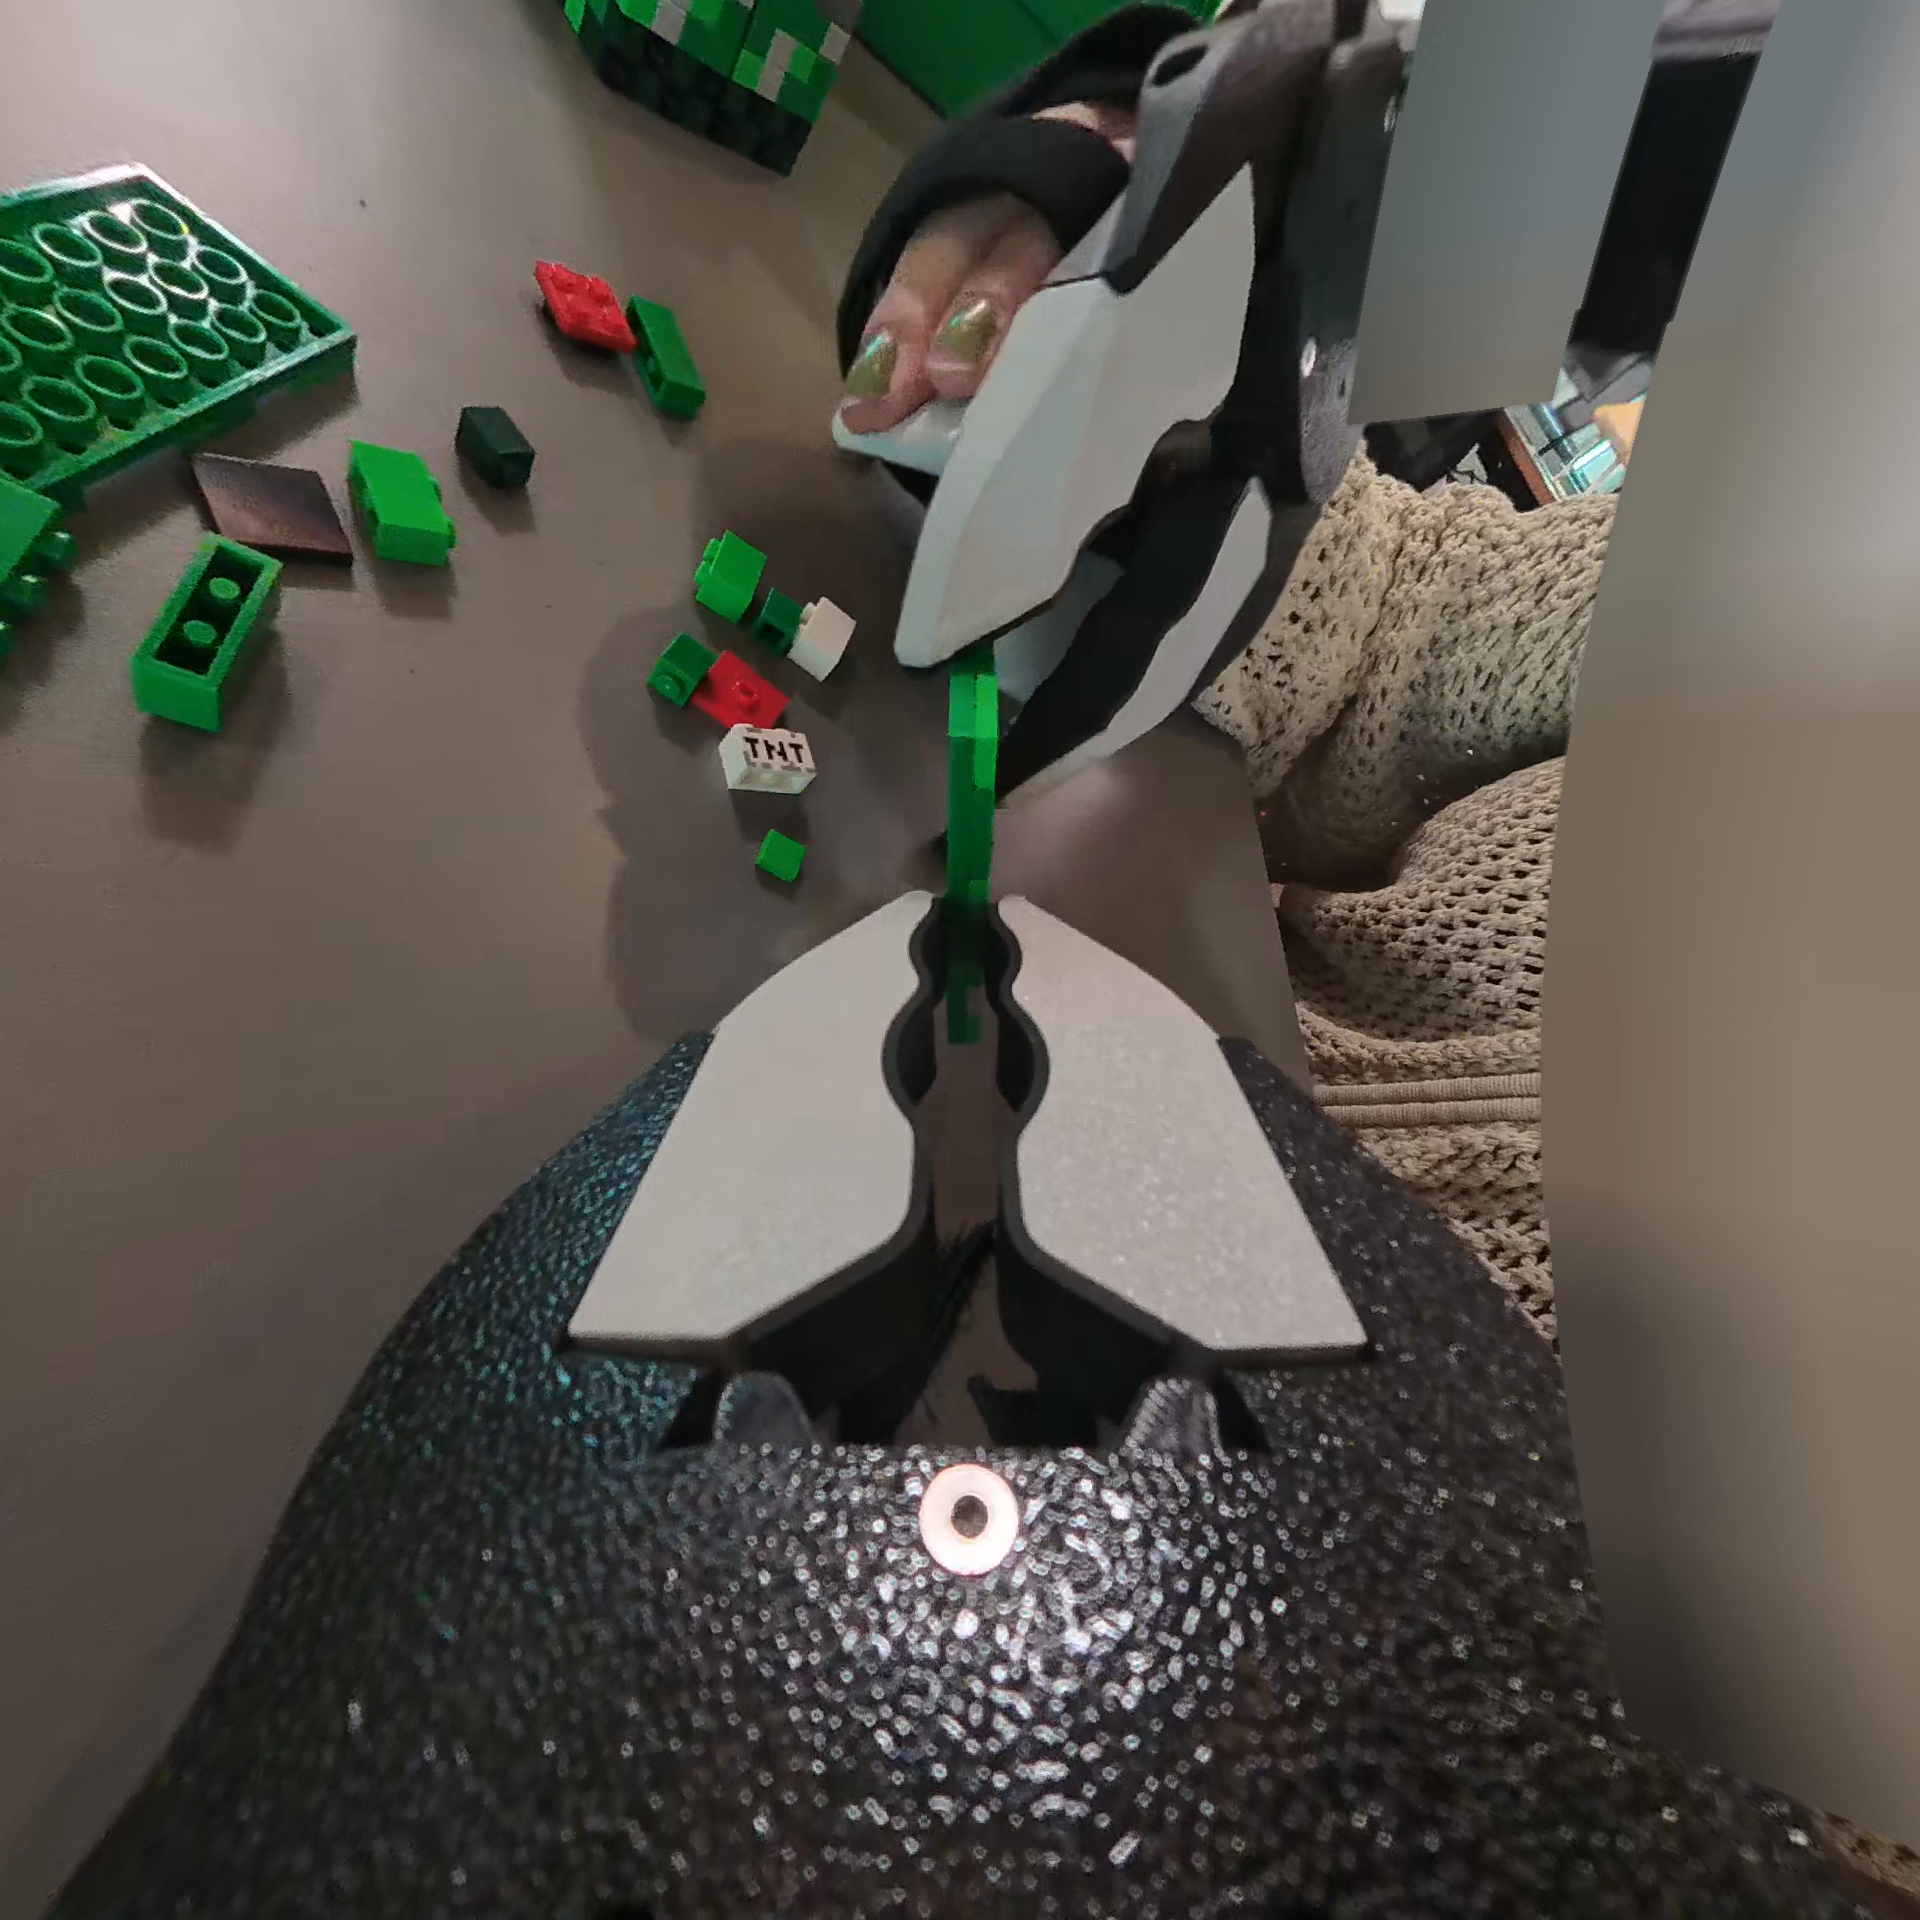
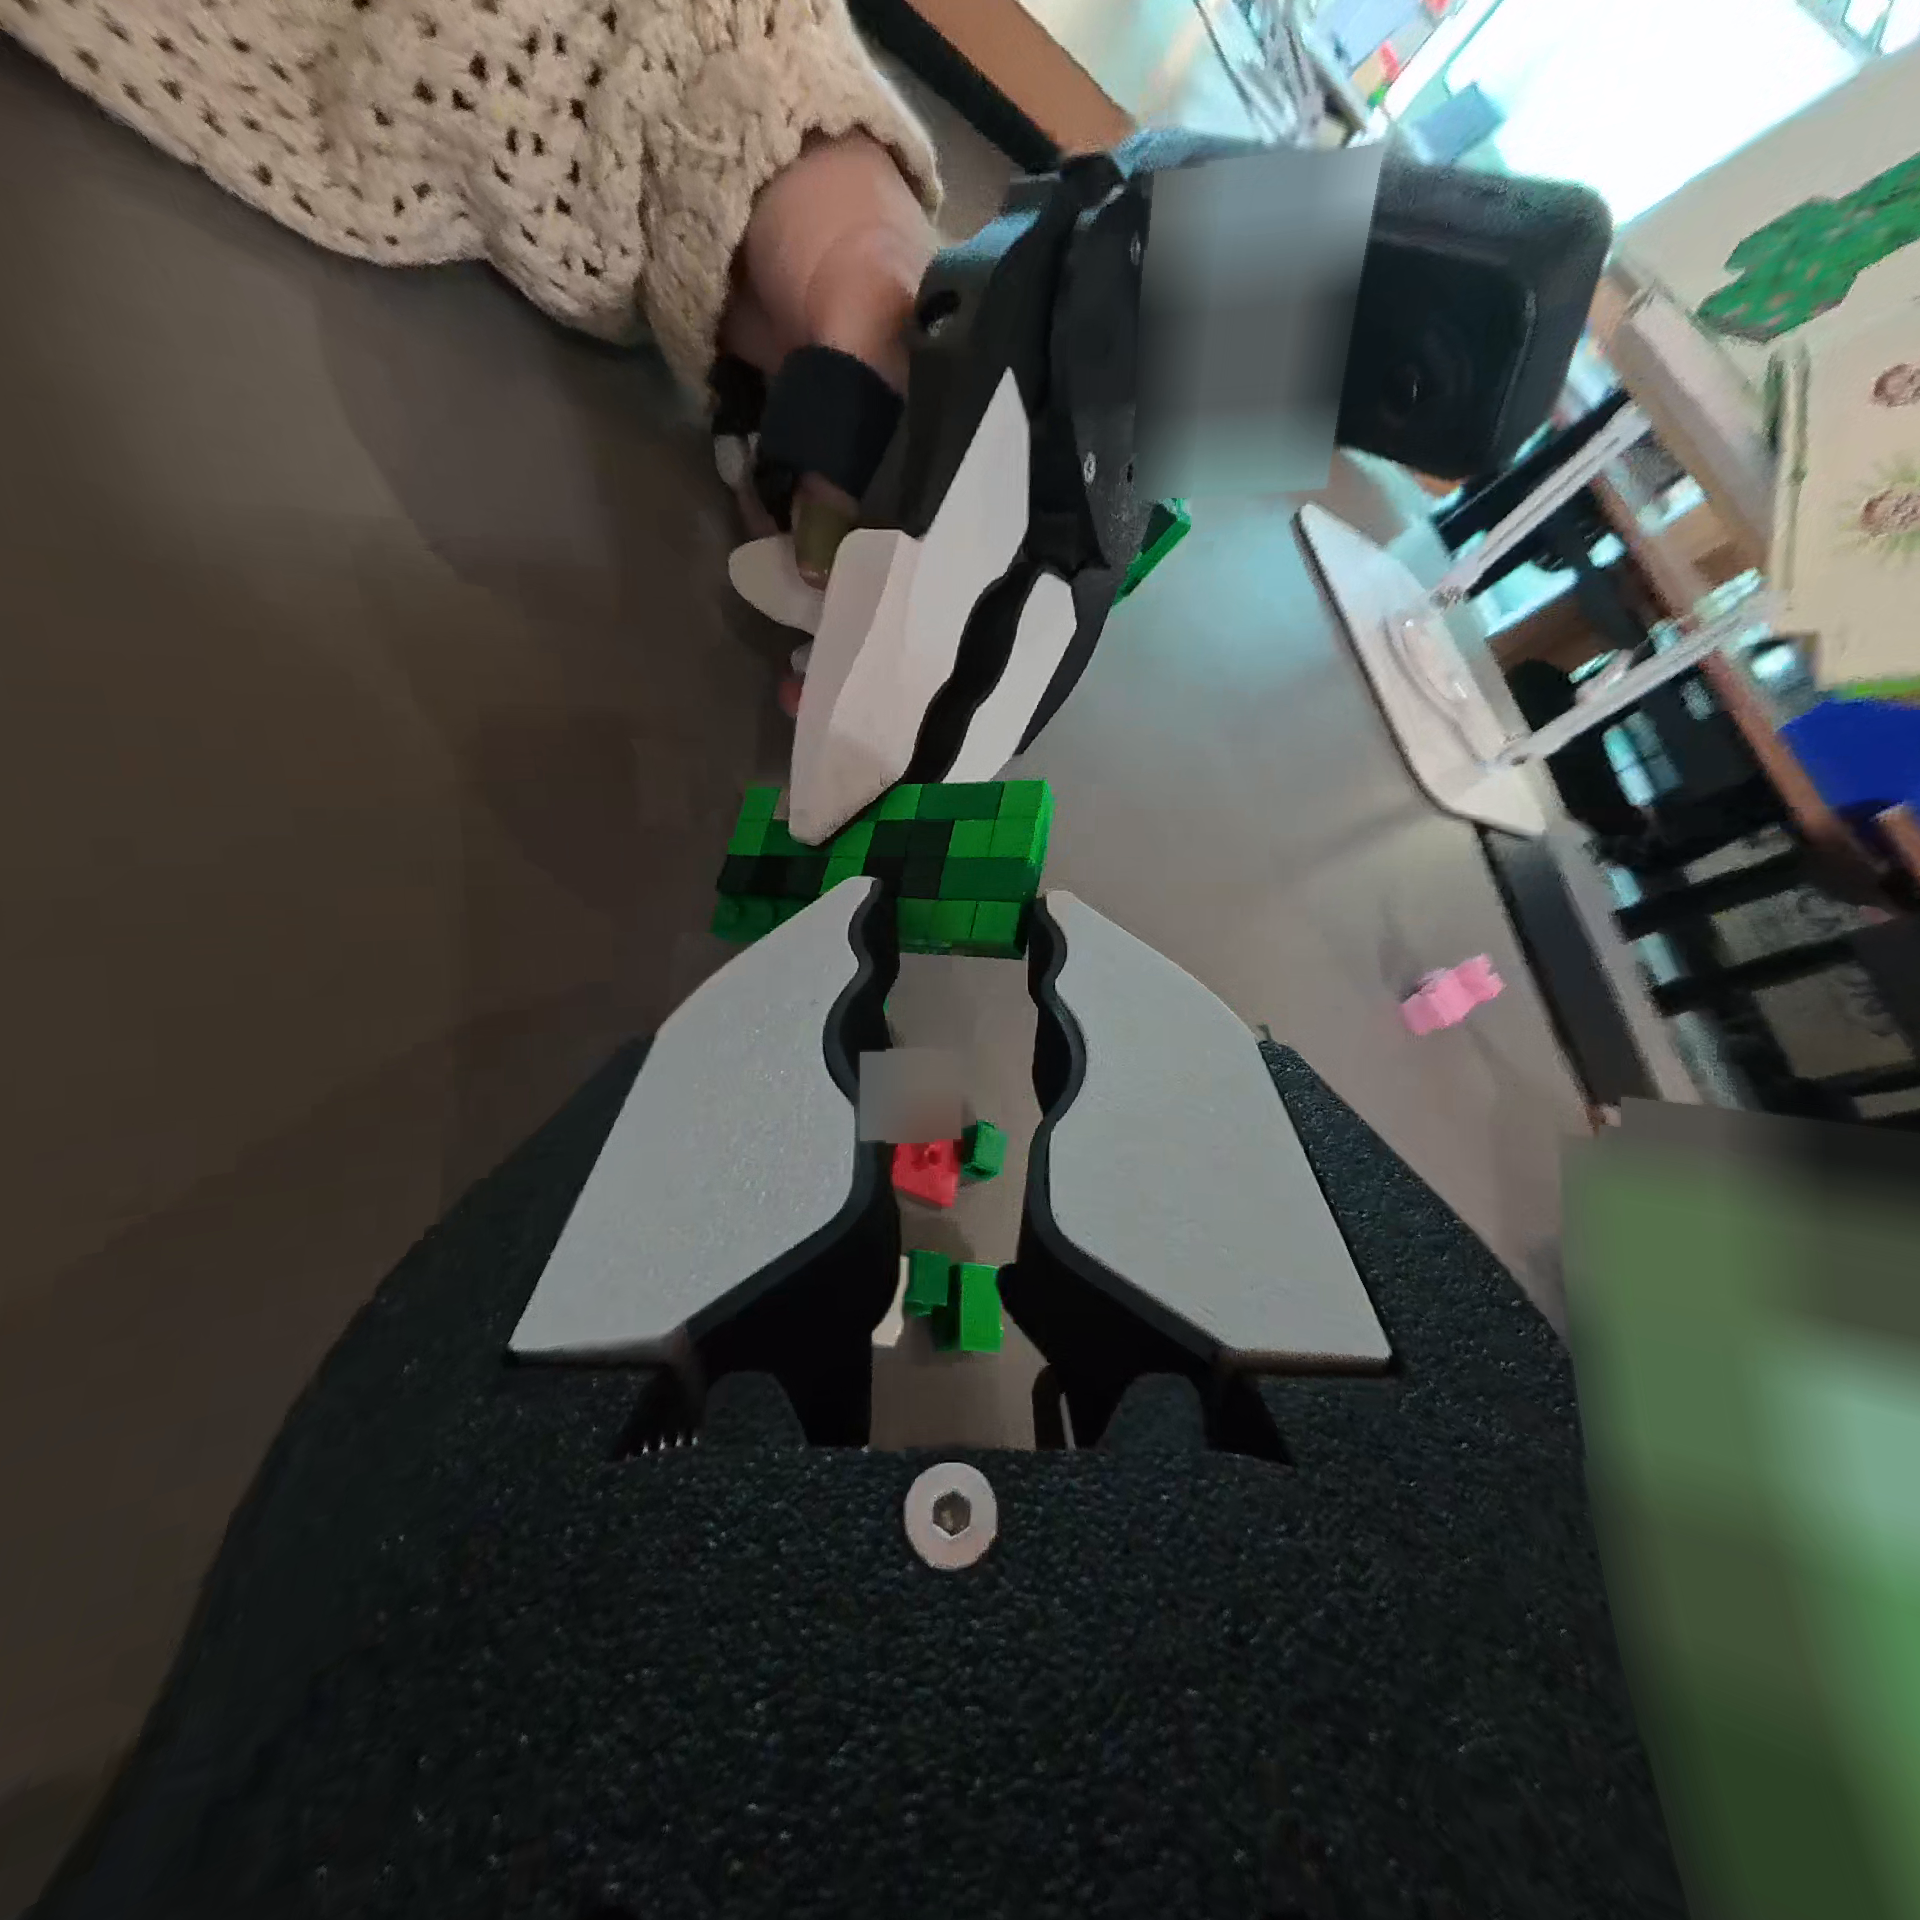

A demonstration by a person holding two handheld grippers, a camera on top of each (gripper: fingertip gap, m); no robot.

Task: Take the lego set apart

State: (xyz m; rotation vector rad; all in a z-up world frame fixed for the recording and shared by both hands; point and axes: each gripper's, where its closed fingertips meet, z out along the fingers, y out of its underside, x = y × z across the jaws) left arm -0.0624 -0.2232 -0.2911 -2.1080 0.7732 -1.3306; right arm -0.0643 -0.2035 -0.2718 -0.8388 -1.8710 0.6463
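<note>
Between the two grippers, held clear above the brown table, hangs a thin green lego panel, a flat slab of light and dark green tiles seen edge-on from the left wrist and face-on from the right. The left gripper has its jaws pressed onto the panel's near edge, pinching it flat. The right gripper stands with jaws set wider, bracketing the panel across its width; whether both pads actually bite the panel cannot be told from here.

My judgement is that the main risk is a sudden release. If the two grips pull or twist against each other and the layers let go at once, small tiles could spring off and scatter, or the slab could snap free of the narrow pinch and fall among the loose bricks below. A shallow hold near the tips would make slipping likelier. The panel may also flex and separate at the wrong seam.

Both tools meet roughly nose to nose, the left pointing forward and level, the right angled down onto the panel from above. The person's hand, in a black strap, wraps the right tool's handle; a cream knitted sleeve trails behind the left one. Farther off lie a green baseplate and a larger built green block, still assembled.
</note>
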